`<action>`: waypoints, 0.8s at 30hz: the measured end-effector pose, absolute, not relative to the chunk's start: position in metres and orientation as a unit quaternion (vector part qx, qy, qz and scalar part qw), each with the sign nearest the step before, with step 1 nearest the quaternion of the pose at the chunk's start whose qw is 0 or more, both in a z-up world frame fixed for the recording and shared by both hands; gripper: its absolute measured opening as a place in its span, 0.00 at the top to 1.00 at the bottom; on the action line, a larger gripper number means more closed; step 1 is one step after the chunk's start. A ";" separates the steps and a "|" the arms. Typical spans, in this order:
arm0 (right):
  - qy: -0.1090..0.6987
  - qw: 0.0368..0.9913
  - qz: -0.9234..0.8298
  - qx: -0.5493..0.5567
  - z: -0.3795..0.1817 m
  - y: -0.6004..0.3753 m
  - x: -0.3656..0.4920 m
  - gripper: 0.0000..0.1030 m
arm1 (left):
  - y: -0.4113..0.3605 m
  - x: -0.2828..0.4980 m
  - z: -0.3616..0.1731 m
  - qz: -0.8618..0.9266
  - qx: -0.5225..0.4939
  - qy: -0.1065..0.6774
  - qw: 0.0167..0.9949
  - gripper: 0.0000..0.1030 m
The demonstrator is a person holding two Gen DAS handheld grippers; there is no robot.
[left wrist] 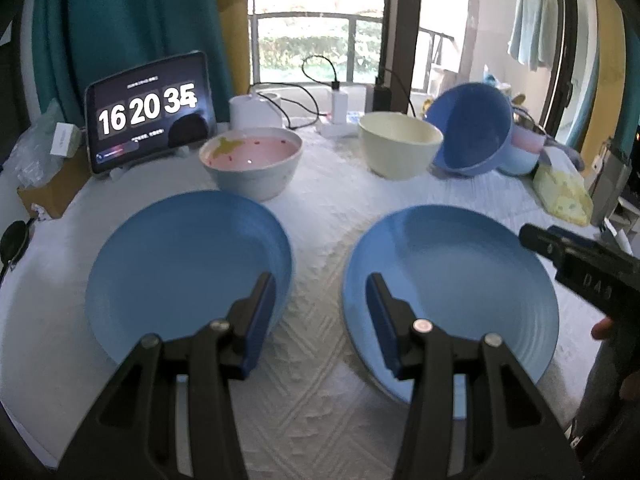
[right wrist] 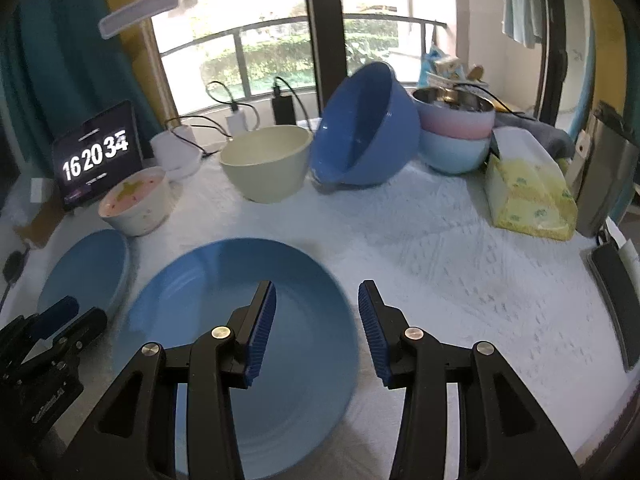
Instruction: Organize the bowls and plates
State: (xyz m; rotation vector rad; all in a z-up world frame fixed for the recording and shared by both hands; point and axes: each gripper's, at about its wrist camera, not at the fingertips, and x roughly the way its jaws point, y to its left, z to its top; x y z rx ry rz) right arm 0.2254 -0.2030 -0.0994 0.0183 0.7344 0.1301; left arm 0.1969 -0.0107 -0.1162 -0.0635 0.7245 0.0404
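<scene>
White textured tablecloth (left wrist: 320, 216) covers the table, everything sits on it. Two blue plates lie flat side by side at the near edge: left plate (left wrist: 180, 264), right plate (left wrist: 460, 280), a strip of cloth between them, not touching.

Bowls in a row behind the plates:
- dark blue bowl (right wrist: 360, 128) – tipped on its side, mouth facing the cream bowl, leaning against the stacked pair on its right
- cream bowl (right wrist: 266, 160) – upright, just beside the blue one
- white bowl with pink inside (left wrist: 252, 160) – upright, just behind the left plate
- pink bowl (right wrist: 454, 118) nested on a pale blue bowl (right wrist: 454, 154), far right, something metal inside the pink one

Yellow tissue pack (right wrist: 528, 196) lies right of the stack. Tablet showing a clock (left wrist: 148, 112) stands back left.

Left gripper (left wrist: 320, 316): jaws apart, nothing between them, above the gap between the plates. Right gripper (right wrist: 318, 328): jaws apart, empty, over the right plate's right rim.
</scene>
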 end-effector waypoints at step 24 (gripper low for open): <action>0.365 0.921 0.131 -0.040 -0.094 -0.119 0.220 0.56 | 0.065 0.177 -0.111 0.067 -0.102 0.322 0.939 0.41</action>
